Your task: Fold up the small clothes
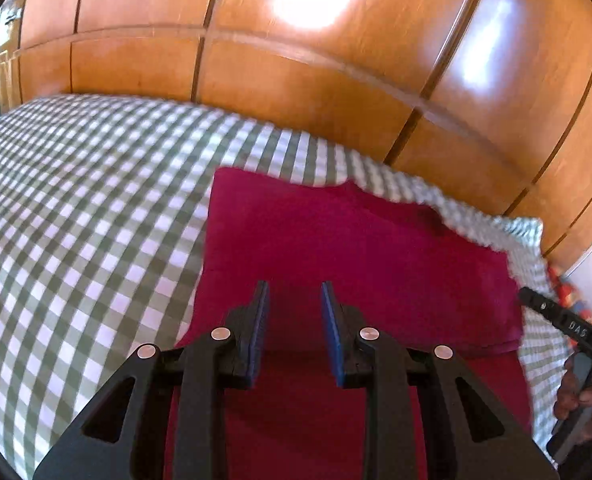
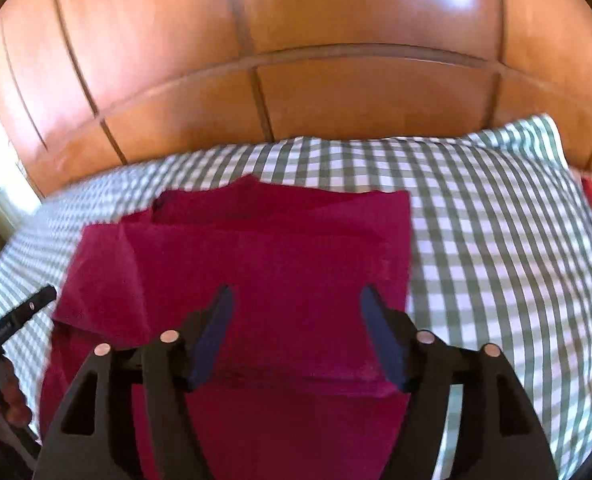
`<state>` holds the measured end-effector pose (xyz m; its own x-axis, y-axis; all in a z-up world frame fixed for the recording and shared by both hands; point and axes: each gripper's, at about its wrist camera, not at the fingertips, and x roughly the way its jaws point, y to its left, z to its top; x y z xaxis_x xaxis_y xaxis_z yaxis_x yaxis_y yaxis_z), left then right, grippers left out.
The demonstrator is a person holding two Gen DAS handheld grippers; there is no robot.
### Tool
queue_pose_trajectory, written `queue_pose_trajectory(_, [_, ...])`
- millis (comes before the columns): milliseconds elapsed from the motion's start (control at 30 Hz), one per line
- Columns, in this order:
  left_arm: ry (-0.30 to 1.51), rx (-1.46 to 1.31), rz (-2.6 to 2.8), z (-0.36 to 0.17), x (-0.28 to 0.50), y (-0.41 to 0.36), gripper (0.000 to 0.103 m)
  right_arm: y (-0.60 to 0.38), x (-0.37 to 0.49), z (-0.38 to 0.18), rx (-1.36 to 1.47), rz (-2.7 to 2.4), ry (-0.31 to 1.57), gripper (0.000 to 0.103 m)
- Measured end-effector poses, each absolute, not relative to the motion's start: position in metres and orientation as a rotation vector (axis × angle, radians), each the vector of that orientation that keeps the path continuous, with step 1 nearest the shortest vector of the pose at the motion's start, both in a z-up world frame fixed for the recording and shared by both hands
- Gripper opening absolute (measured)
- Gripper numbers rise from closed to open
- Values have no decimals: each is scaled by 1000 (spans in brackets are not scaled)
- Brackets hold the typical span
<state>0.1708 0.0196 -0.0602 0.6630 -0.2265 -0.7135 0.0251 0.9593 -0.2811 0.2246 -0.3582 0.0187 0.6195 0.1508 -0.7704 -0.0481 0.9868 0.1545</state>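
A dark red garment (image 1: 355,248) lies flat, partly folded, on a green-and-white checked bedcover (image 1: 76,208). My left gripper (image 1: 295,286) hovers over the garment's near part, jaws open and empty. In the right wrist view the same garment (image 2: 264,252) lies on the checked cover (image 2: 495,240). My right gripper (image 2: 296,292) is over its near part, jaws wide open and empty. The right gripper's body (image 1: 563,324) and the hand on it show at the right edge of the left wrist view. The left gripper's body (image 2: 16,316) shows at the left edge of the right wrist view.
A glossy wooden wardrobe (image 1: 296,60) stands right behind the bed, also in the right wrist view (image 2: 335,60). A patterned red cloth (image 1: 567,292) lies at the bed's far right corner. The checked cover stretches wide to the left of the garment.
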Motion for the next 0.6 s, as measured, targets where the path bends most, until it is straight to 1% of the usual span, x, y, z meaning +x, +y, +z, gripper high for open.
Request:
queue_pose_trajectory(100, [939,-201,-100,-98,179,18,25,-356,241,-27,116,47,992,69])
queue_pose_trajectory(133, [925,-208,-108,-102,177,20,25,-356,240,-34,117,50,966,69])
queue_pose_trajectory(167, [911,-202,-109,-100,174,20,25,-352,233,-35,75,51,916,70])
queue_pose_trajectory(233, [897,-219,-110,-92,172,22,25,-346,228,-37,23,45,885,71])
queue_pose_trajectory(367, [797,-291,-116,-62,181,37,25,-346,224,-38,40,50,862,74])
queue_pose_trajectory(500, [774,-272,-114,-47,207,33,25,-346,223,-39,35,46,848,74])
queue_pose_trajectory(600, [808,-208,-56,-57,229,22,25,-346,227,-40,47,57,850,75])
